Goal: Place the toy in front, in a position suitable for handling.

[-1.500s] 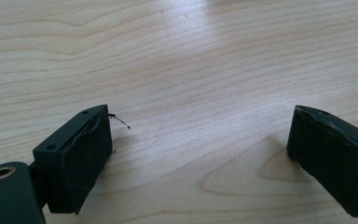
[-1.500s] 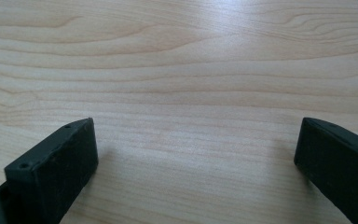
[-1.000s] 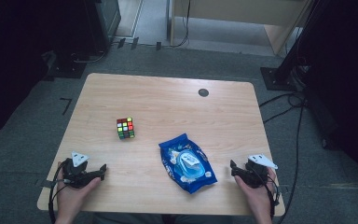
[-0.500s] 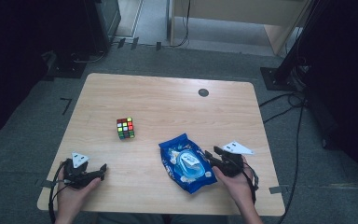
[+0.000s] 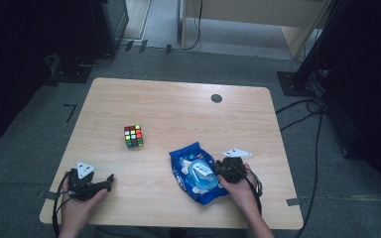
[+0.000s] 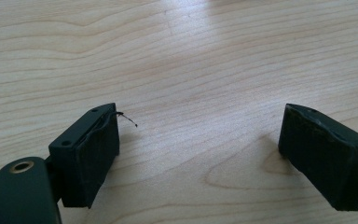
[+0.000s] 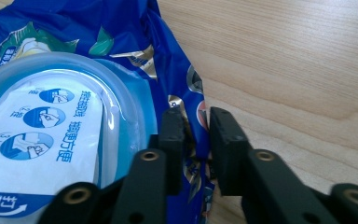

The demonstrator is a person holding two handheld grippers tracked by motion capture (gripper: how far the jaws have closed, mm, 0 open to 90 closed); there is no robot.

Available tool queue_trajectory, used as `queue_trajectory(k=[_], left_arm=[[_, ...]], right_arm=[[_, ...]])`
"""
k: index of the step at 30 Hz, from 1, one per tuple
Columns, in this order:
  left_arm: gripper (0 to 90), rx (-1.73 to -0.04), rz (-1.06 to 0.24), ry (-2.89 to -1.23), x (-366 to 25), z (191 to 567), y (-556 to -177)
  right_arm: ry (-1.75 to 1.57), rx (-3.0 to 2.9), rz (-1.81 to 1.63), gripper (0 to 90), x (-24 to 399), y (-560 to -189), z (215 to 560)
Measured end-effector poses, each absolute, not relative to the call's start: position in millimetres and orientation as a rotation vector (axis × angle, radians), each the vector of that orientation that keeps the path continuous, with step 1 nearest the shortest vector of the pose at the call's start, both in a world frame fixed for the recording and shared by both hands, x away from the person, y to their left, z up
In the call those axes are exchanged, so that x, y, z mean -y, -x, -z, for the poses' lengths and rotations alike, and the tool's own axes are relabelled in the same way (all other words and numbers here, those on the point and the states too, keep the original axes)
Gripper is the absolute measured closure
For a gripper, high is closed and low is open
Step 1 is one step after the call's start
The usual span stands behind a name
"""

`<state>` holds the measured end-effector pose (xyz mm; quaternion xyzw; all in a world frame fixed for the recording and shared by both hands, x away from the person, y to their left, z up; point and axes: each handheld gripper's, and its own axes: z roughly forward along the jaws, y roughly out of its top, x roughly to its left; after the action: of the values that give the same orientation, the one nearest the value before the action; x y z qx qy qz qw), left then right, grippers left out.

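A blue wet-wipes pack (image 5: 193, 173) with a clear flip lid lies near the table's front edge, right of centre. My right gripper (image 5: 216, 170) is at the pack's right side. In the right gripper view its jaws (image 7: 196, 121) have just been closing and now pinch the crinkled foil edge of the pack (image 7: 74, 46) between them. My left gripper (image 5: 110, 177) rests at the front left of the table, pointing right. Its jaws (image 6: 198, 135) stand wide open over bare wood.
A colourful puzzle cube (image 5: 133, 136) sits left of centre on the wooden table (image 5: 178, 109). A black round cable port (image 5: 216, 98) is at the back right. Dark stands and cables surround the table on the floor.
My right gripper moved left from the table's right edge to the wipes pack and its jaws closed on the pack's edge. The left gripper stayed put.
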<state>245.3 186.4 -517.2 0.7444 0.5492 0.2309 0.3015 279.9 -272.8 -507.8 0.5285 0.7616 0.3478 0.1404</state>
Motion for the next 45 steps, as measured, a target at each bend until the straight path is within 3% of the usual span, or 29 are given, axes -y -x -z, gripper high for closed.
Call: queue_trajectory(k=[3,27,28,32,38,45], left_arm=[[12.5,-1.461,-0.613,-1.968,-186.1,517.5,-244.8],[12.5,-1.458,-0.616,-1.964,-185.5,517.8,-244.9],[12.6,-1.456,-0.619,-1.968,-185.5,517.7,-244.8],[12.6,-1.463,-0.638,-1.978,-184.5,516.3,-244.2],[11.2,-1.489,-0.584,-1.906,-177.0,508.1,-246.0],[11.3,-1.466,-0.581,-1.841,-157.0,492.0,-260.6]], right_arm=[[-1.555,-2.189,-1.05,90.0,275.8,-281.1,505.8],[-1.898,-1.58,-1.072,90.0,345.8,-323.9,491.9],[-1.912,-1.565,-1.073,87.6,346.3,-324.3,493.0],[-1.874,-1.576,-1.094,57.3,347.0,-320.0,488.8],[-1.721,-1.662,-1.077,35.0,342.7,-295.8,474.3],[-1.694,-1.733,-1.145,18.8,346.6,-261.9,474.1]])
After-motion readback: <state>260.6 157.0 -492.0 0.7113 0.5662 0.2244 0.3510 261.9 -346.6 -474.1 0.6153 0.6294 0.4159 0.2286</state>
